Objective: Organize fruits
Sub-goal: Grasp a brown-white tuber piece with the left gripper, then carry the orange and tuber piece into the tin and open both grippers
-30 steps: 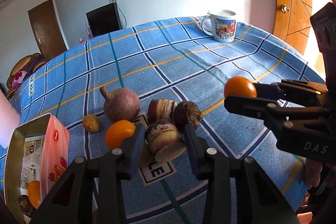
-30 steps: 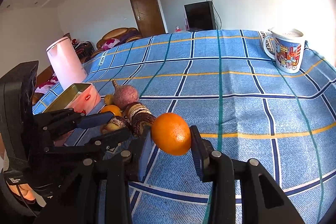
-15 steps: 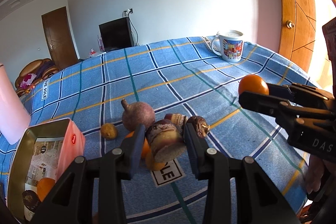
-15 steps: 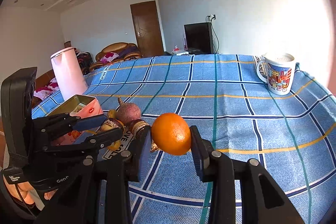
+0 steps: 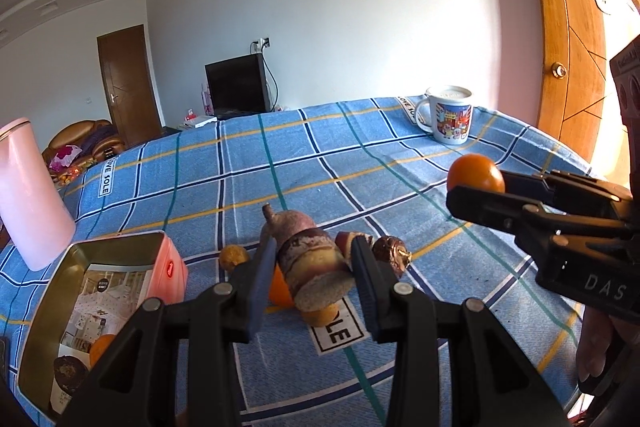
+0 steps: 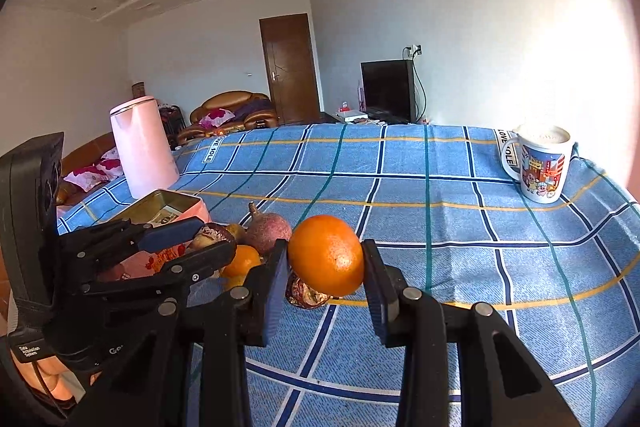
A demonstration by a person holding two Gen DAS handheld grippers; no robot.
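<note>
My left gripper (image 5: pixel 314 273) is shut on a brown-and-cream banded fruit (image 5: pixel 314 267) and holds it above the blue checked tablecloth (image 5: pixel 320 163). My right gripper (image 6: pixel 326 267) is shut on an orange (image 6: pixel 326 255), also lifted; it shows in the left wrist view (image 5: pixel 475 174) at the right. On the cloth lie a purple round fruit (image 6: pixel 267 227), a small orange (image 6: pixel 240 261), a small yellow fruit (image 5: pixel 233 255) and a dark brown fruit (image 5: pixel 394 253). An open tin box (image 5: pixel 116 287) at the left holds an orange and a dark fruit.
A pink kettle (image 6: pixel 142 147) stands at the table's left edge behind the tin. A printed mug (image 6: pixel 540 163) stands at the far right corner. The table drops off at the right edge, near a wooden door (image 5: pixel 560 47).
Both grippers have risen with their fruits, so the table looks lower and farther. The left gripper's banded fruit has left the pile on the cloth. The jaws stay shut.
</note>
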